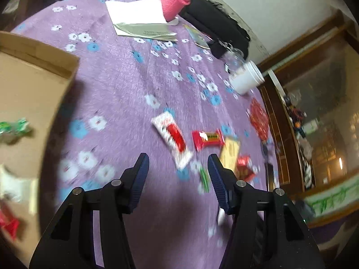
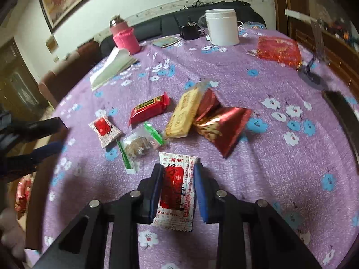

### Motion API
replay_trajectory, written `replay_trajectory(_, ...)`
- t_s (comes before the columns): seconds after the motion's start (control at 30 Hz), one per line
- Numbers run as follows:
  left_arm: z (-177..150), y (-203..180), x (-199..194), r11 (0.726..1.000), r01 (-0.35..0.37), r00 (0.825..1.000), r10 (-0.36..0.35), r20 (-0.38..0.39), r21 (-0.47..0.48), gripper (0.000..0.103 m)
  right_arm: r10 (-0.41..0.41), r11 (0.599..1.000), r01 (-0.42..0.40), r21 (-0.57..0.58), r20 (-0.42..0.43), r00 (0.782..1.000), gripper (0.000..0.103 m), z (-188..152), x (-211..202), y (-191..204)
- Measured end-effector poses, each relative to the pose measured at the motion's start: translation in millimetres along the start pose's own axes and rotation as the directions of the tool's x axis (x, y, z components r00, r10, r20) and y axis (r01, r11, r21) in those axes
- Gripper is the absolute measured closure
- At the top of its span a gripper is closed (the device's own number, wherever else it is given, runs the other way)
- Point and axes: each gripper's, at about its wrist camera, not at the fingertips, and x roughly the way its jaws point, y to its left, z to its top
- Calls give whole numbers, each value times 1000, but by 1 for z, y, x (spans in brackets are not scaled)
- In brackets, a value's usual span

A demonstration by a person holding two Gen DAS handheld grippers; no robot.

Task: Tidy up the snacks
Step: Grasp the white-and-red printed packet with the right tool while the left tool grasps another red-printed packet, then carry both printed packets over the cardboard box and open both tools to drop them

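Note:
Several wrapped snacks lie on a purple flowered tablecloth [image 2: 258, 74]. My right gripper [image 2: 178, 170] is shut on a white-and-red snack packet [image 2: 176, 190] held between its blue pads. Beyond it lie a clear green-ended packet [image 2: 139, 144], a small white-red packet [image 2: 104, 130], a red bar [image 2: 149, 109], a yellow biscuit pack [image 2: 185, 112] and red foil packs [image 2: 221, 124]. My left gripper [image 1: 178, 160] is open and empty above the cloth, near a white-red packet [image 1: 171, 139] and a red bar [image 1: 207, 139]. A cardboard box [image 1: 33, 85] at left holds a green snack [image 1: 14, 126].
A white jar [image 2: 222, 27], a pink-sleeved bottle [image 2: 124, 35], white papers [image 2: 112, 67] and a red patterned bag [image 2: 278, 50] sit at the table's far side. A dark sofa runs behind. The left gripper's arm shows at the left edge [image 2: 33, 127].

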Motion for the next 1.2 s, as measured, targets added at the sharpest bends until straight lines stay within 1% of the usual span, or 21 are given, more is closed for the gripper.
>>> replay_trajectory(0.07,6,-7,12,1000,-20,1000,20,14,3,49,31,999,-31,26,1,1000,71,1,-1,-6)
replay_trajectory(0.17,13,-18,30,996,-77,997,76,26,39,49,29,999,-29,16,2,1000,70,1,-1,-3)
replay_trajectory(0.23,13,-24,44,988,-134,991,133,18,73,49,25,1000,-25,6,0,1000,69,0,-1,-1)
replay_trajectory(0.33,9,-30,63,976,-189,981,192,-16,107,48,40,999,-40,16,-6,999,68,1,0,-3)
replay_trajectory(0.37,8,-35,64,965,-222,975,222,15,138,39,49,999,-49,24,-7,999,68,2,0,-5)
replay_trajectory(0.43,5,-43,71,950,-252,967,254,17,186,32,61,998,-60,36,-11,998,69,3,0,-8)
replay_trajectory(0.5,-2,-52,78,914,-304,951,307,31,268,32,60,998,-59,37,-12,998,70,3,1,-8)
replay_trajectory(0.53,-6,-57,81,886,-333,940,338,43,324,35,55,998,-55,36,-12,998,70,3,1,-8)
replay_trajectory(0.57,-11,-61,83,854,-359,930,363,65,377,52,56,998,-55,40,-12,998,71,3,0,-8)
replay_trajectory(0.6,-17,-63,83,824,-378,922,376,91,423,65,58,997,-58,46,-11,998,71,2,0,-8)
replay_trajectory(0.63,-20,-61,83,821,-363,927,367,80,441,80,63,997,-62,54,-10,998,71,2,-1,-10)
replay_trajectory(0.67,-21,-59,81,833,-346,934,348,77,432,80,67,996,-66,60,-9,998,71,3,-1,-11)
replay_trajectory(0.7,-19,-54,77,855,-315,945,322,57,413,80,69,996,-69,64,-8,998,71,2,-1,-11)
replay_trajectory(0.73,-17,-50,72,869,-295,952,302,46,398,80,67,996,-66,66,-6,998,71,2,-1,-11)
replay_trajectory(0.83,-14,-44,62,896,-260,963,268,28,359,80,49,996,-49,71,4,999,72,2,-3,-13)
replay_trajectory(0.9,-15,-38,51,918,-221,973,228,17,330,80,46,995,-47,85,11,999,72,1,-5,-17)
replay_trajectory(1.07,-23,-34,12,948,-136,991,132,33,287,80,32,994,-36,105,43,999,72,1,-11,-22)
replay_trajectory(1.2,-32,-26,-34,963,-68,996,50,76,259,80,13,994,-19,105,57,998,72,0,-13,-21)
